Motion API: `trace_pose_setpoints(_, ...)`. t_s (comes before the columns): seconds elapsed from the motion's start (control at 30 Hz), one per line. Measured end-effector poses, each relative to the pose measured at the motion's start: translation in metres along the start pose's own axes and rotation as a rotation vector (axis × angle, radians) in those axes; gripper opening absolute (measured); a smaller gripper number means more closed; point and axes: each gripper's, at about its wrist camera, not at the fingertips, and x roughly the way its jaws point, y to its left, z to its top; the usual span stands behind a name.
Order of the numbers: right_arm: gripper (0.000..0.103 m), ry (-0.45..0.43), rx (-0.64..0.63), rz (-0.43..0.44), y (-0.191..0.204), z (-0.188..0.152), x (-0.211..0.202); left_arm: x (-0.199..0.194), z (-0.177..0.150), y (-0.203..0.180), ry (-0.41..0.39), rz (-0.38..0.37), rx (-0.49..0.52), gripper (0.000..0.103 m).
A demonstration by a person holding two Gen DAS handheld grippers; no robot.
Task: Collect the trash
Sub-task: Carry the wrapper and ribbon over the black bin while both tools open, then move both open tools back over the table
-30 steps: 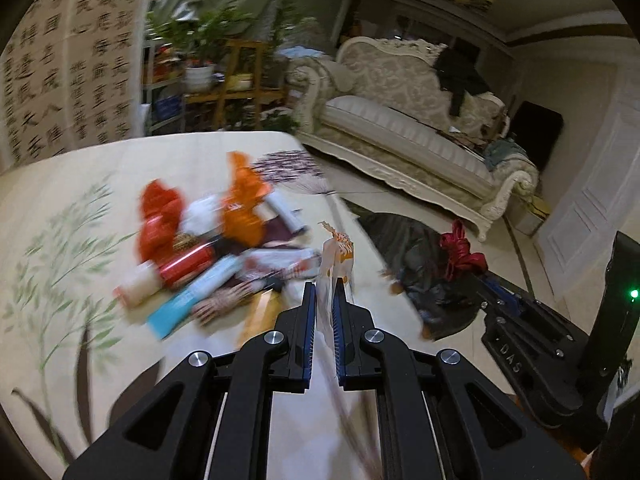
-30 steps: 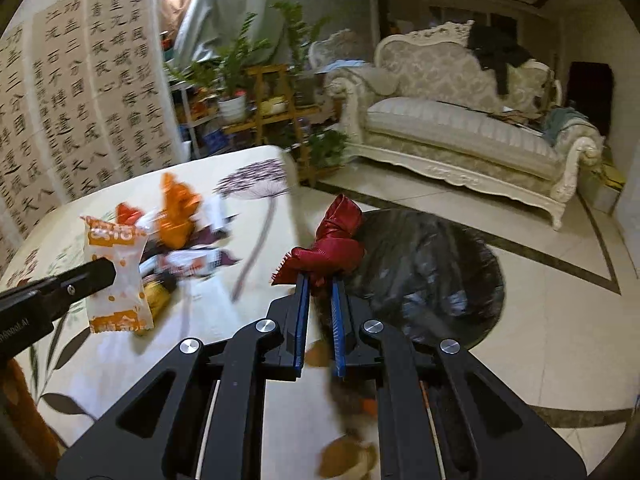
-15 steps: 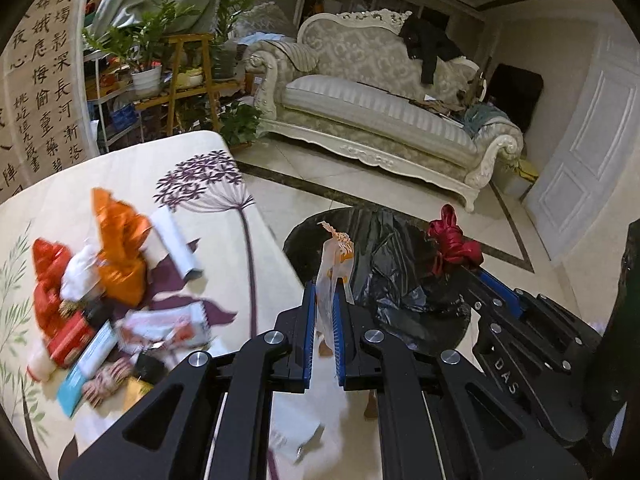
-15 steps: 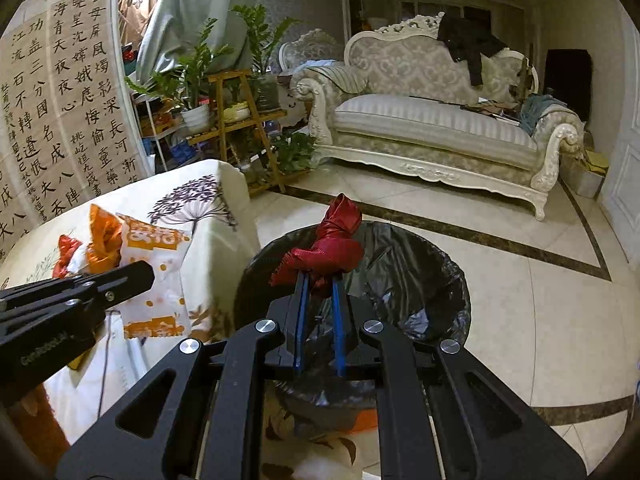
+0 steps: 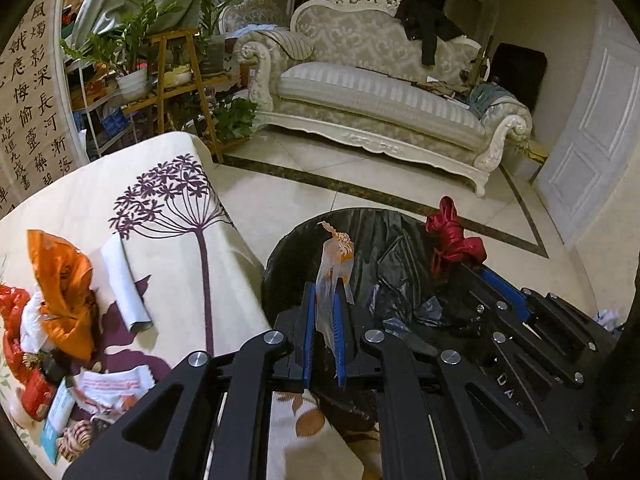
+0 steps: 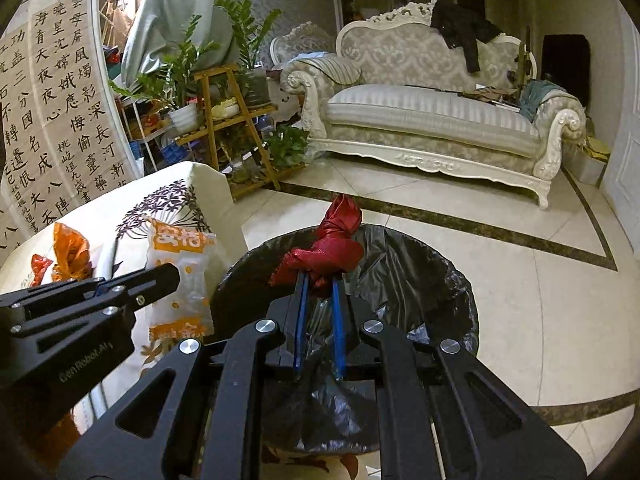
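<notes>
Both grippers have swung from the table (image 5: 172, 216) to the black-lined bin (image 6: 448, 280): the left gripper (image 5: 324, 312) pinches an orange-and-white snack bag (image 5: 334, 264), the right gripper (image 6: 319, 300) a red wrapper (image 6: 330, 248), ready to drop.

"GenRobot.AI" on the left gripper (image 6: 160, 276) body, Chinese calligraphy on the wall scroll (image 6: 60, 112)

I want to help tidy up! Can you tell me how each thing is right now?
Left tongs: shut on orange-and-white wrapper, over the bin.
Right tongs: shut on red wrapper, over the bin.
Bin: open, lined with black bag.
Trash pile: lying on the table.
</notes>
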Motion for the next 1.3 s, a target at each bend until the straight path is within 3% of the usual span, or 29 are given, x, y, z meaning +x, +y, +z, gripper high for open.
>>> trace_pose_setpoints(0.17, 0.014, 0.029, 0.026, 0.005, -0.006, -0.001, 0.014, 0.009, -0.001, 0.000, 0.020, 0.002, -0.004, 0.037)
trace_pose_setpoints(0.57, 0.038, 0.028, 0.068, -0.015, -0.015, -0.004, 0.004, -0.011, 0.000, 0.012, -0.007, 0.025, -0.064, 0.063)
trace_pose_setpoints(0.73, 0.043, 0.036, 0.073, 0.004, -0.007, -0.010, -0.009, -0.033, -0.007, 0.023, -0.034, 0.055, -0.087, 0.071)
trace_pose_setpoints(1.03, 0.056, 0.044, 0.057, 0.063, 0.028, -0.025, -0.039, -0.081, -0.035, 0.061, -0.080, 0.139, -0.138, 0.075)
trace_pose_setpoints(1.3, 0.058, 0.059, 0.007, 0.113, 0.064, -0.041, -0.058, -0.113, -0.068, 0.097, -0.093, 0.210, -0.184, 0.075)
